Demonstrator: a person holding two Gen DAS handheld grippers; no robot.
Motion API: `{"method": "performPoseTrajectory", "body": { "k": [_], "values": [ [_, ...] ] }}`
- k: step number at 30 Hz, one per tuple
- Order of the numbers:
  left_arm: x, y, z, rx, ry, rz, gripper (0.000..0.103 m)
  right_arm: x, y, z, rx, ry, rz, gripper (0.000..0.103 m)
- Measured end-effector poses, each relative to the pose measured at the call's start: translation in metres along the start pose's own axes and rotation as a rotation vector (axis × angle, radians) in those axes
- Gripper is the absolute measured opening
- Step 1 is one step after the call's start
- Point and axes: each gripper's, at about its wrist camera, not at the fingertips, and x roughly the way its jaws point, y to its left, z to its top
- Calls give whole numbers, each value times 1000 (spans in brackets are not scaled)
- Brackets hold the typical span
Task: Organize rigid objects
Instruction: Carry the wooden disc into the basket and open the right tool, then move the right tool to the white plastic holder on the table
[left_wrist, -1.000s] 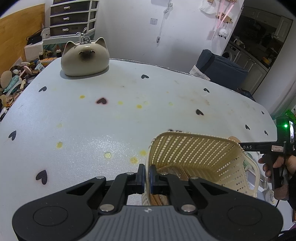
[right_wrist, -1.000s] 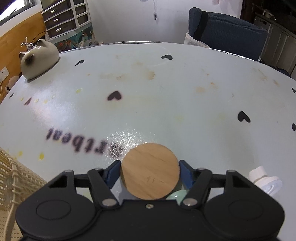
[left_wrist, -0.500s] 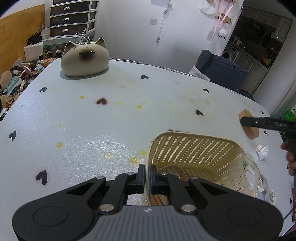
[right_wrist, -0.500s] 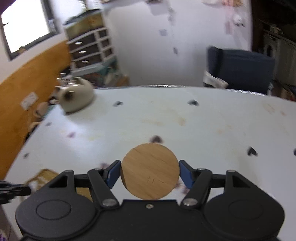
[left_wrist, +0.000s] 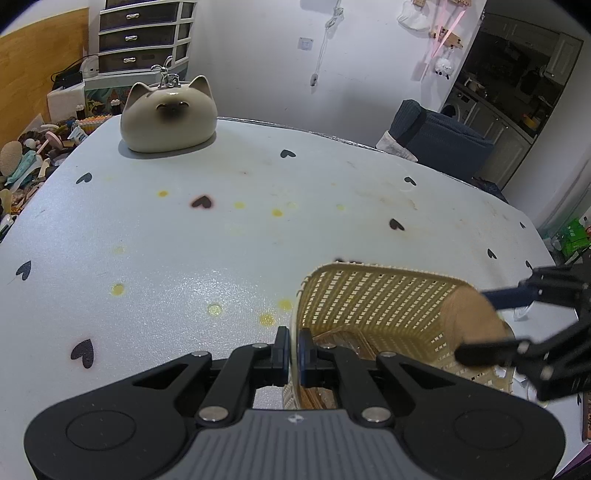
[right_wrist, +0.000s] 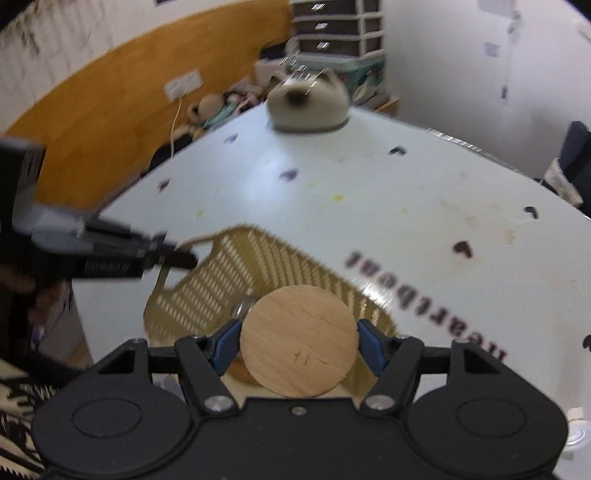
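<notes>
Right wrist view: right gripper is clamped on a wooden disc.
Change: disc has been carried from the bare table to just above the basket.
Left gripper: pinched on the basket rim, steadying it.
Meaning: release into the basket seems next.

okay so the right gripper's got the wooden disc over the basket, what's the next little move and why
Probably lower the wooden disc a little into the basket, then open the right gripper. The disc already hangs over the basket's opening, and the left gripper pinches the rim.
</notes>
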Motion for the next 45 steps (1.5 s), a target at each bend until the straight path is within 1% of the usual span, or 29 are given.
{"method": "performPoseTrajectory", "body": {
  "k": [9, 17, 19, 20, 21, 30, 42, 45],
  "values": [
    [0, -1, 0, -1, 0, -2, 5, 13, 12, -7, -62, 111, -7, 69],
    [0, -1, 0, 0, 1, -3, 5, 19, 15, -13, -77, 151, -10, 69],
    [0, -1, 0, 1, 1, -3, 5, 20, 15, -14, -79, 152, -23, 76],
    [0, -1, 0, 0, 0, -3, 5, 20, 16, -15, -83, 154, -31, 82],
    [0, -1, 0, 0, 1, -2, 5, 20, 16, -15, -86, 156, -33, 82],
    [1, -1, 0, 1, 1, -6, 5, 19, 15, -16, -58, 170, -18, 82],
    [1, 0, 0, 0, 1, -6, 5, 14, 16, -17, -28, 152, -21, 82],
    [1, 0, 0, 1, 1, -6, 5, 9, 17, -15, -18, 133, -23, 82]
  ]
}}
